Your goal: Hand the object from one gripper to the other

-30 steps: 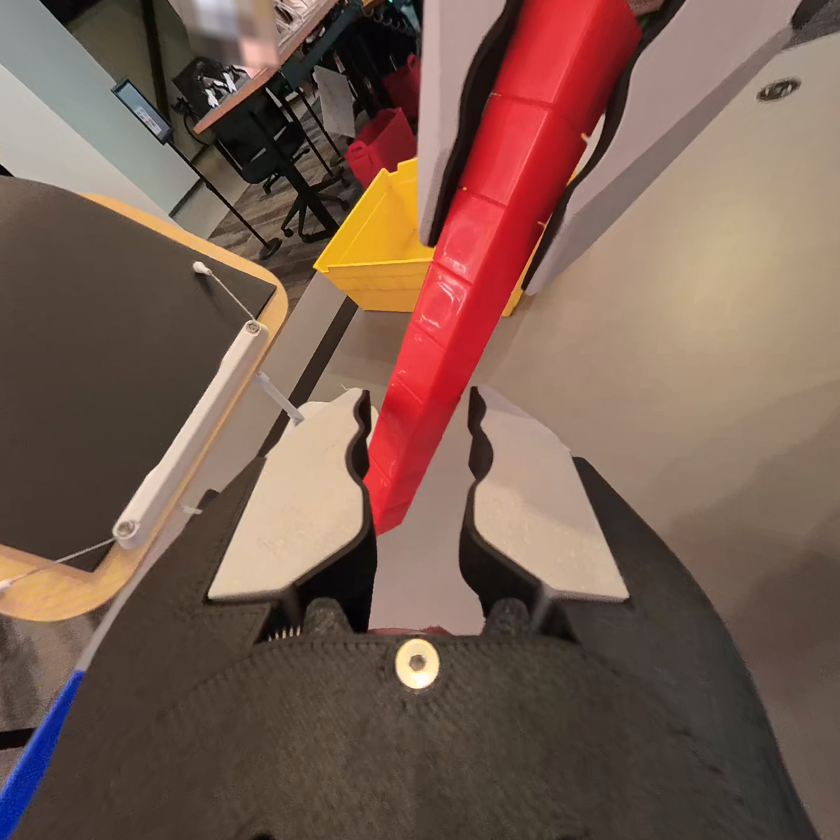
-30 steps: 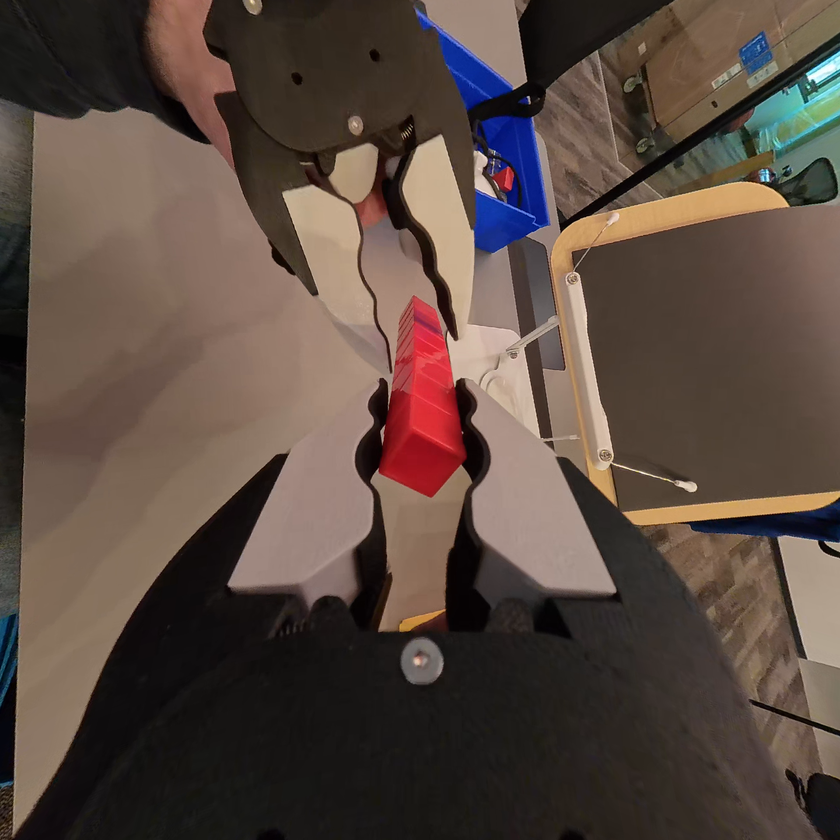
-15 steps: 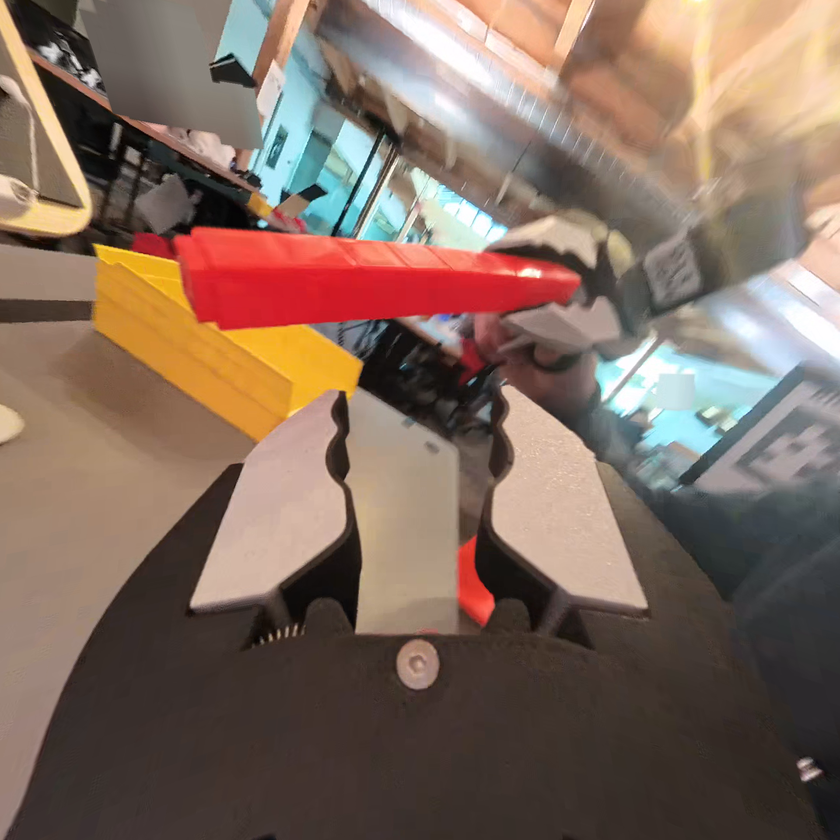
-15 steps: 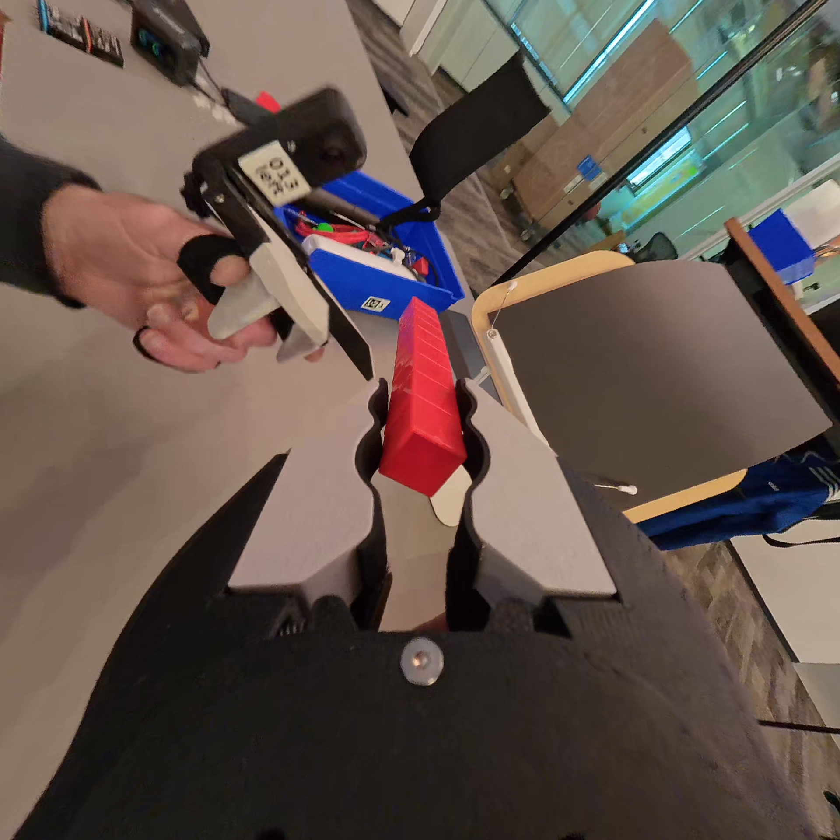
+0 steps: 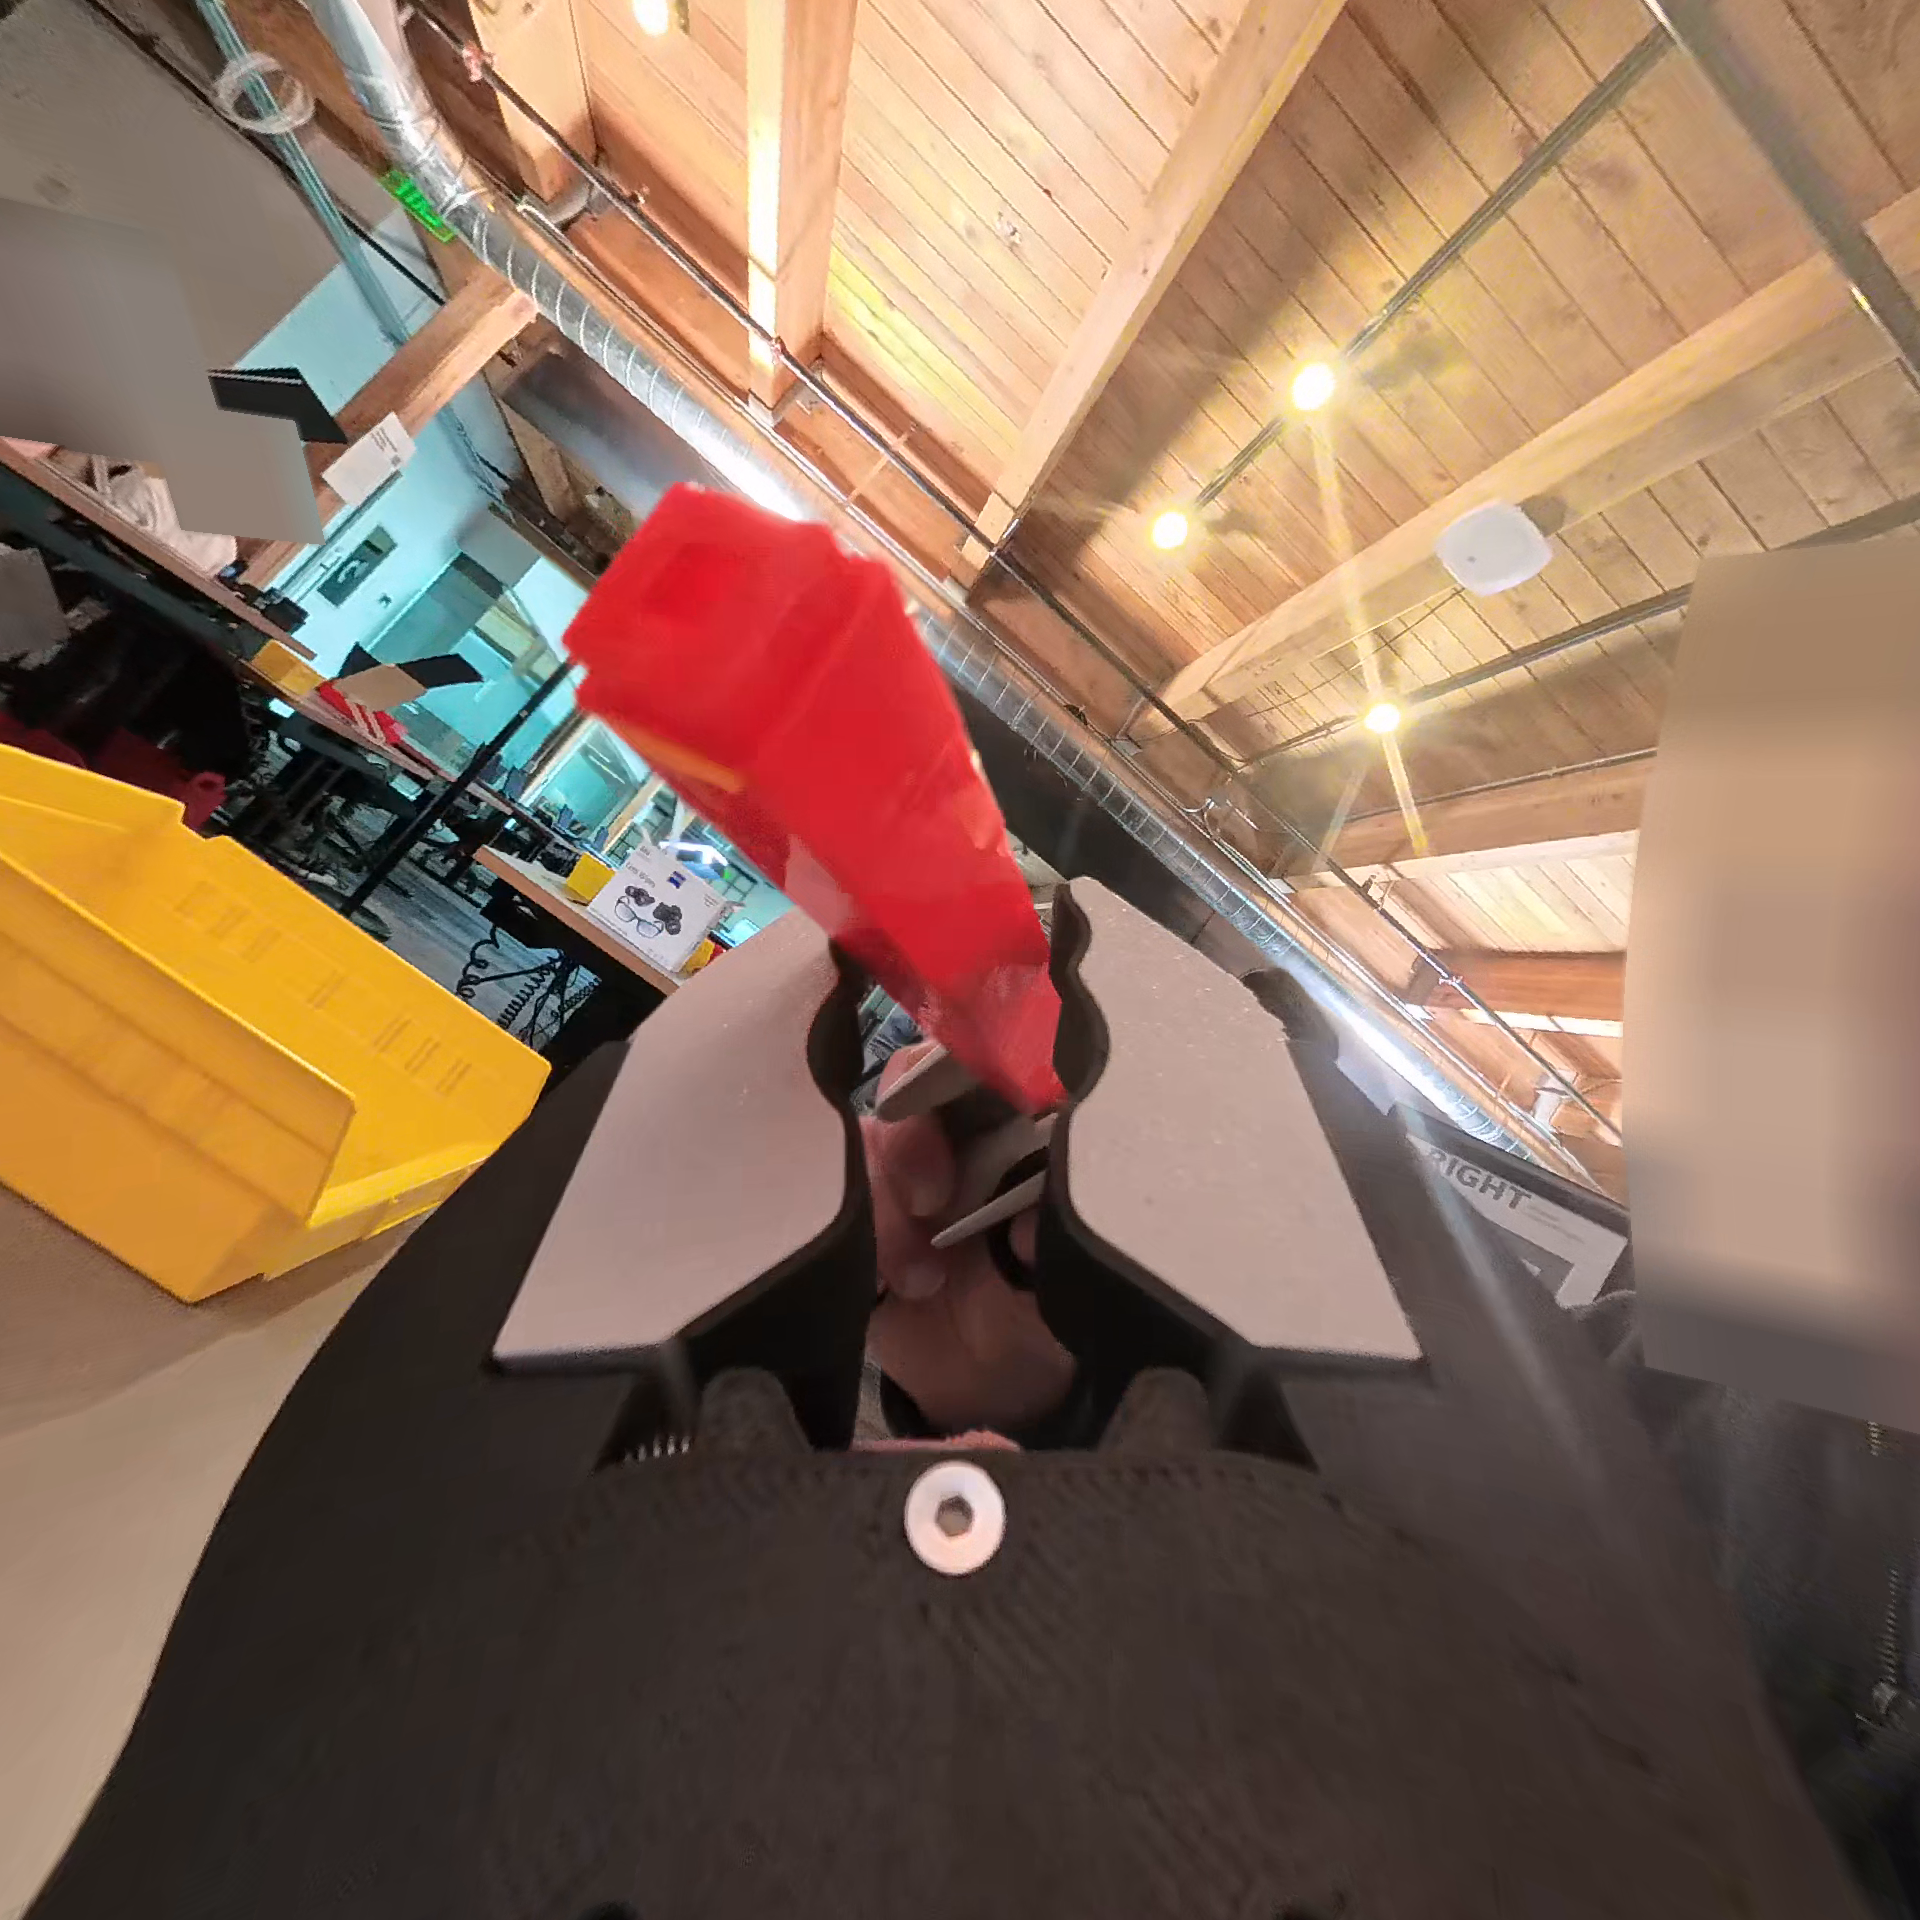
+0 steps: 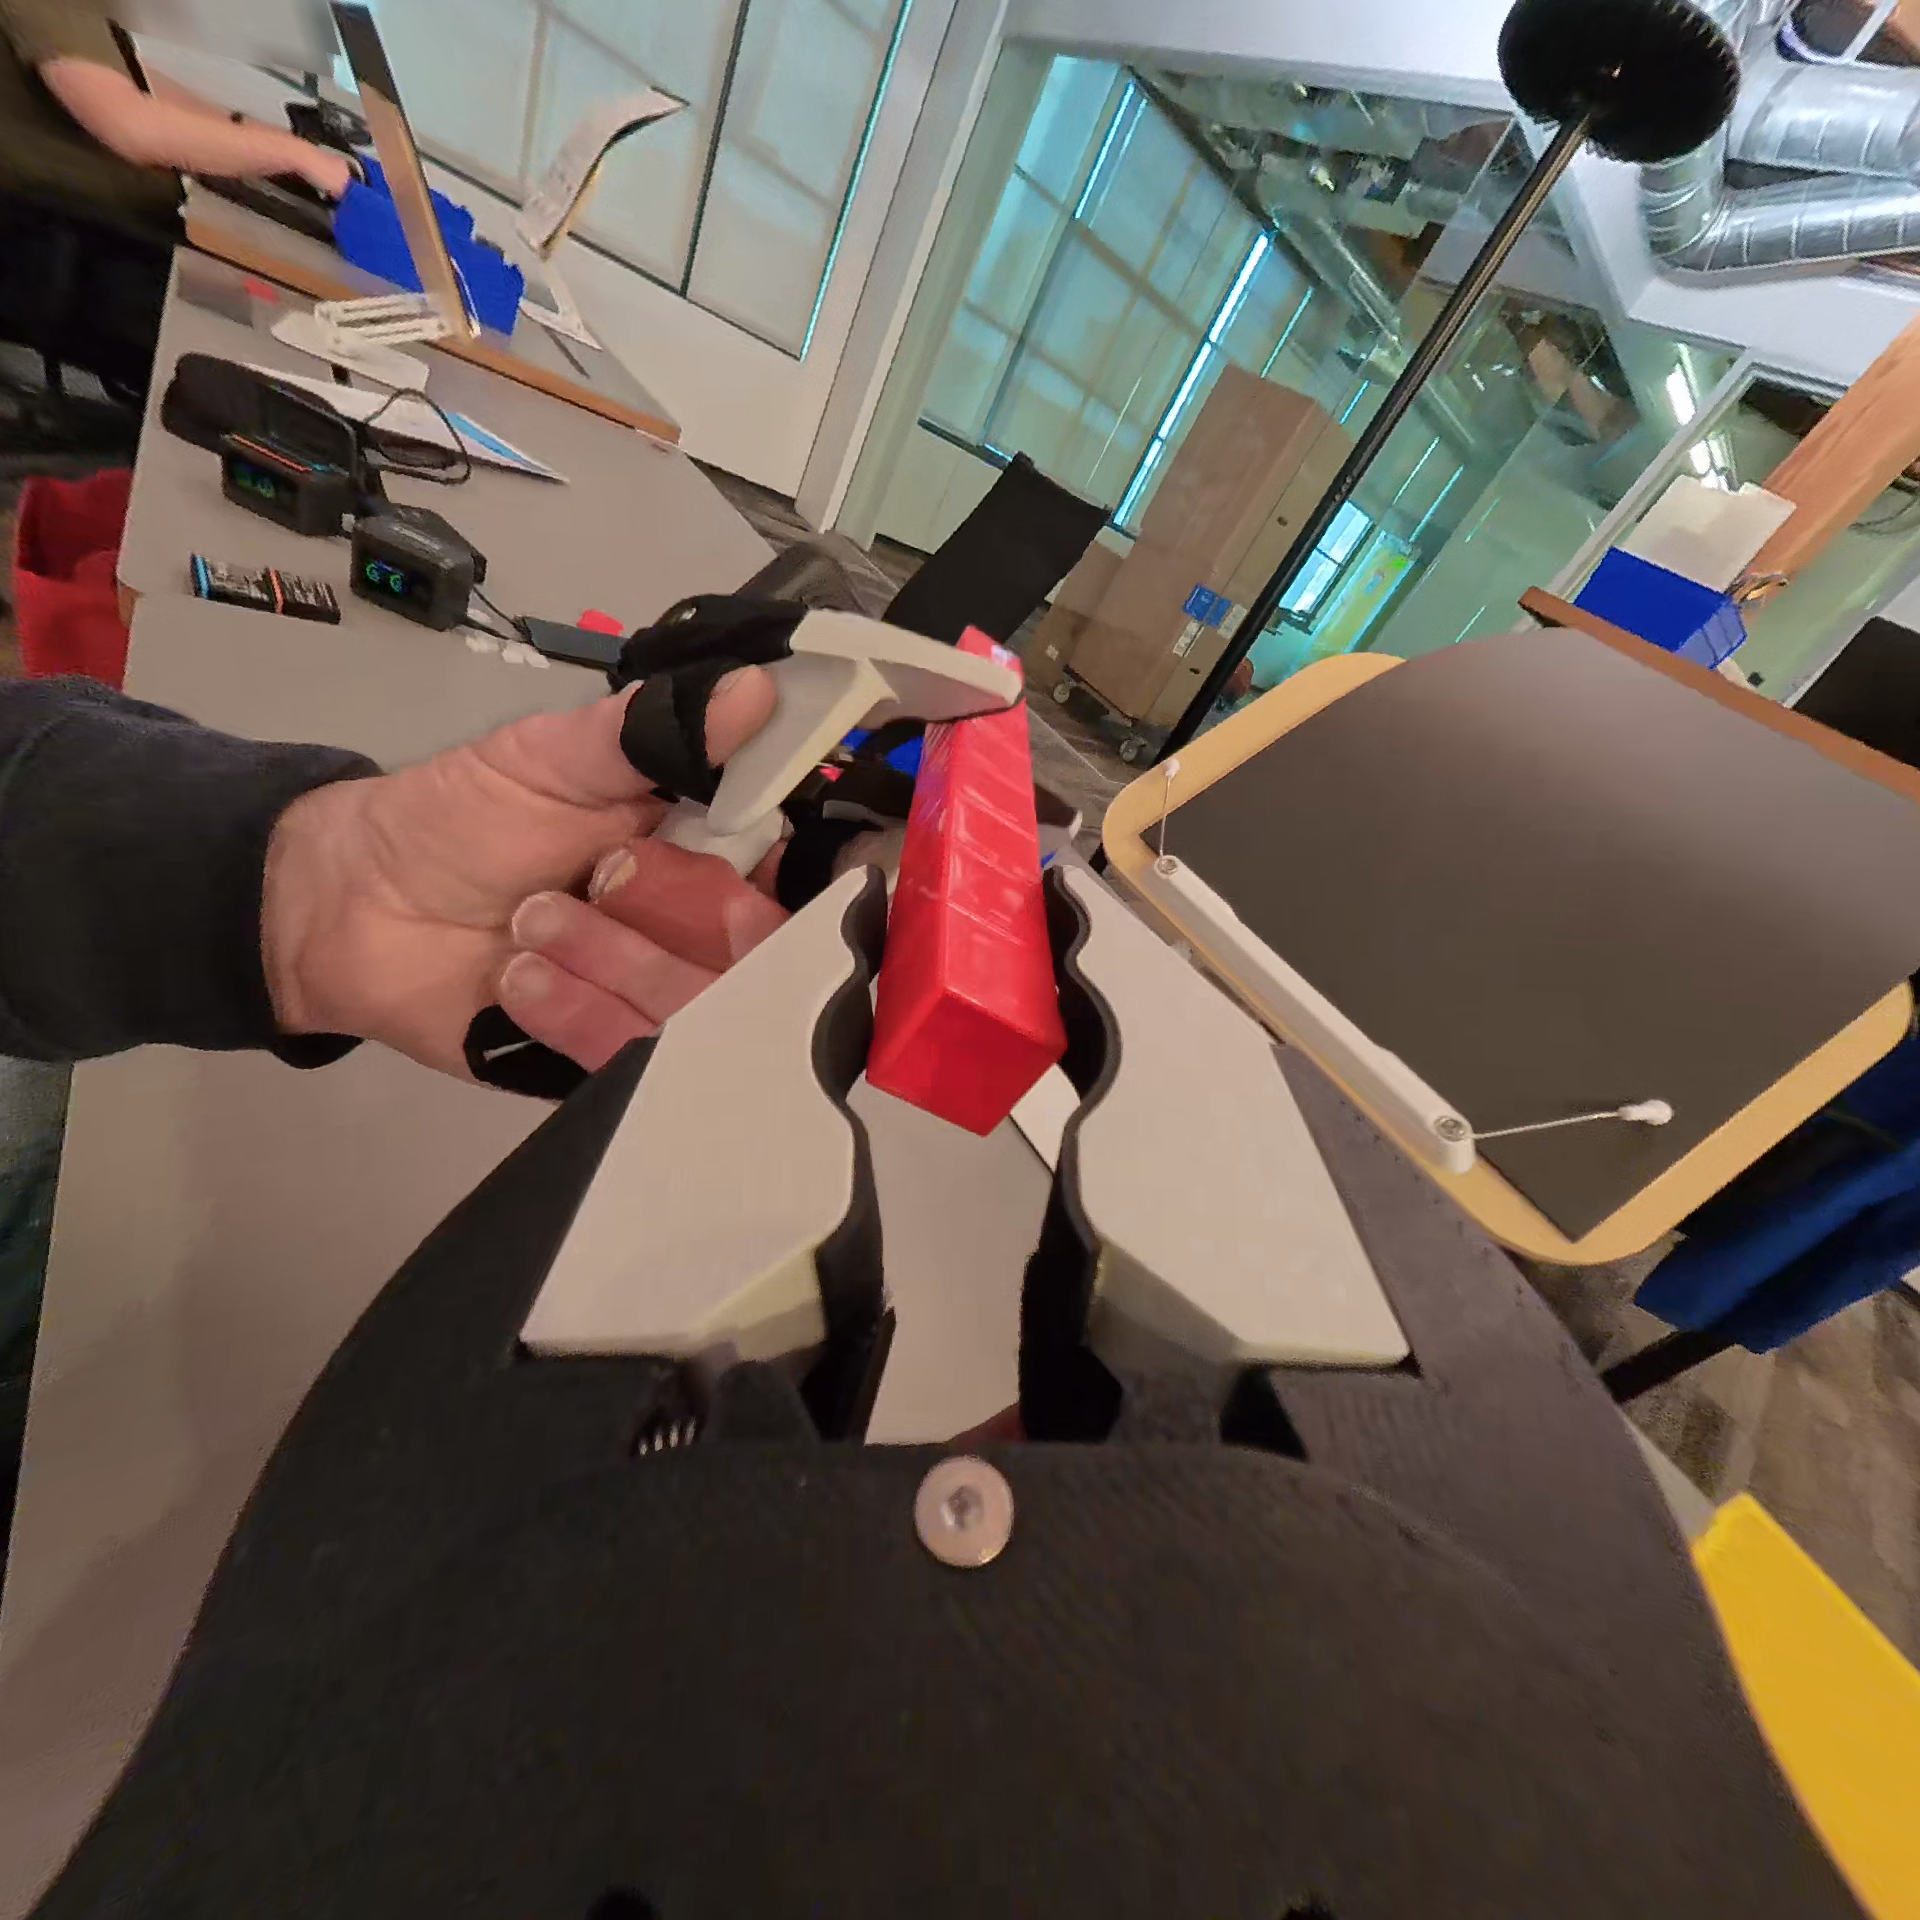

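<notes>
A long red bar (image 6: pixel 966 935) is clamped at its near end in my right gripper (image 6: pixel 961 883), which is shut on it. The bar points away and up. My left gripper (image 6: pixel 904 675), held by a hand (image 6: pixel 447 894), sits at the bar's far end. In the left wrist view the red bar (image 5: pixel 810 748) runs slantwise between the fingers of my left gripper (image 5: pixel 951 935). It touches the right finger. A gap shows beside the left finger, so the jaws are open. The right gripper (image 5: pixel 966 1143) and its hand show behind the gap.
A yellow bin (image 5: pixel 208 1039) stands on the grey table (image 6: pixel 260 1195) at my left; its corner (image 6: pixel 1818 1714) shows low right. A black board with a wooden rim (image 6: pixel 1558 935) lies right. Small devices (image 6: pixel 405 571) and cables lie farther back. A person sits far left. My two grippers' fingertips are within a few centimetres of each other.
Both grippers tilted up from the table. The left gripper pulled off the bar, opened wider, then came back around its far end and narrowed. The right gripper kept hold of the bar.
</notes>
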`<state>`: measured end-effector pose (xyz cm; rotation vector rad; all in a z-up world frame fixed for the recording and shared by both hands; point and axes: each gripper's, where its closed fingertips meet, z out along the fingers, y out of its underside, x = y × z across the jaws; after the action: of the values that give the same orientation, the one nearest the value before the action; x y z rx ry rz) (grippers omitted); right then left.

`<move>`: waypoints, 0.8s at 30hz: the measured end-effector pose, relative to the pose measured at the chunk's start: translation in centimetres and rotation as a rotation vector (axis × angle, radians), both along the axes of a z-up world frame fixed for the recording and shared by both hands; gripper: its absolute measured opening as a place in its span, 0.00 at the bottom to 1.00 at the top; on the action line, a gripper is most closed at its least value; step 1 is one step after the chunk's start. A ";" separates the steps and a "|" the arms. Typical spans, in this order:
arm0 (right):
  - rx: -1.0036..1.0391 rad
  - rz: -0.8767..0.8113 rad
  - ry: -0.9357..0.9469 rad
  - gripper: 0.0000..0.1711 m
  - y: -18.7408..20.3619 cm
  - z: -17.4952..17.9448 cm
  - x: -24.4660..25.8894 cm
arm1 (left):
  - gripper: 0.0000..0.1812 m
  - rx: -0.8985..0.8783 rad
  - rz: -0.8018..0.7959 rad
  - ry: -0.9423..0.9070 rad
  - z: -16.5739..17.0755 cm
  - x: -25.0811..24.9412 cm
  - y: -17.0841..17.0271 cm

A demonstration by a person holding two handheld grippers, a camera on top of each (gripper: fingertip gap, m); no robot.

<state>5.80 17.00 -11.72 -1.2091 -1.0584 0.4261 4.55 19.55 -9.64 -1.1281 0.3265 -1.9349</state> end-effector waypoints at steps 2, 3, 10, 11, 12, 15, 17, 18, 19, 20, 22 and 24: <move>-0.032 -0.001 0.017 0.17 0.3 -0.8 0.1 | 0.17 0.017 0.012 0.012 0.2 -0.1 0.0; -0.053 0.011 0.026 0.17 0.3 -1.1 0.0 | 0.16 0.026 0.019 0.029 0.2 -0.1 0.0; -0.211 0.130 -0.047 0.21 -0.2 -3.6 0.0 | 0.15 0.075 0.042 0.113 0.5 -0.3 0.3; -0.242 0.151 -0.057 0.21 -0.3 -3.8 0.2 | 0.15 0.089 0.043 0.145 0.4 -0.3 0.3; -0.270 0.158 -0.068 0.23 -0.2 -3.8 0.5 | 0.15 0.105 0.043 0.172 0.4 -0.3 0.3; -0.327 0.177 -0.074 0.23 0.2 -2.8 1.5 | 0.14 0.160 0.050 0.273 -0.1 -0.2 0.2; -0.351 0.204 -0.055 0.21 0.4 -1.4 1.8 | 0.14 0.191 0.047 0.337 -0.5 0.1 0.1; -0.367 0.219 -0.048 0.21 0.5 -0.7 1.8 | 0.14 0.203 0.054 0.370 -0.7 0.2 0.1; -0.380 0.233 -0.043 0.21 0.6 0.0 1.7 | 0.14 0.219 0.055 0.404 -1.0 0.4 0.0; -0.395 0.244 -0.049 0.21 0.7 0.5 1.6 | 0.14 0.236 0.055 0.442 -1.3 0.7 -0.1; -0.422 0.255 -0.092 0.22 1.1 1.2 1.1 | 0.14 0.273 0.065 0.527 -2.0 1.1 -0.2; -0.451 0.264 -0.147 0.23 1.4 1.4 0.3 | 0.14 0.309 0.064 0.620 -2.8 1.6 -0.5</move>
<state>6.10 18.40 -10.31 -1.5192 -1.2983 0.8233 6.18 19.03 -12.41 -1.4787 0.8766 -1.3769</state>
